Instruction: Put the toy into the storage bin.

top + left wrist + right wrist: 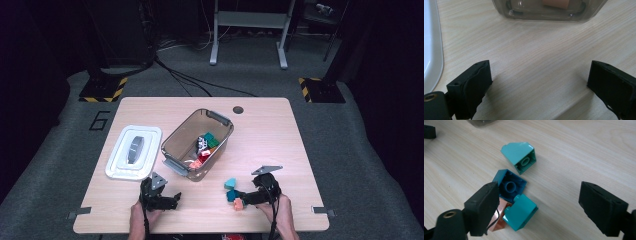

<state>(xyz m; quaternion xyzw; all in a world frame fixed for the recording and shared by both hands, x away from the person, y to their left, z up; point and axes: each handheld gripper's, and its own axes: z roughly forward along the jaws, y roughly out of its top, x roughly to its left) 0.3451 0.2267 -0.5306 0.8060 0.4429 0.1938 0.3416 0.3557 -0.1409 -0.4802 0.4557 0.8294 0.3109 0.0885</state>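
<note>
So the landmark here is the clear plastic bin (197, 142) sitting roughly mid-table (280, 130), angled, with a jumble of coloured bricks (205, 147) piled in its near end. Everything else I'll place off that bin.

Just to the left of the bin lies its white lid (134, 151), flat on the wood, grey handle up. In the left gripper view you can see the lid's edge (431, 50) at one side and the bin's near wall (549, 11) straight ahead.

The left gripper (159, 192) sits near the bin's near-left corner, in front of the lid. Its jaws are spread wide with nothing but bare wood between them, so it's released, holding nothing.

The right gripper (252, 196) is out to the near-right of the bin. Its jaws are also apart and not clamping anything. A little cluster of loose bricks lies on the table there: a light teal sloped brick (520, 156) farthest toward the bin, a dark blue brick (509, 185) lying studs-down so you see its hollow underside, a teal brick (521, 212) touching the blue one, and a peach brick (500, 220) tucked partly under the jaw on that side. That jaw sits over the blue and peach ones; the other jaw is off on bare wood, well clear of the cluster.
</note>
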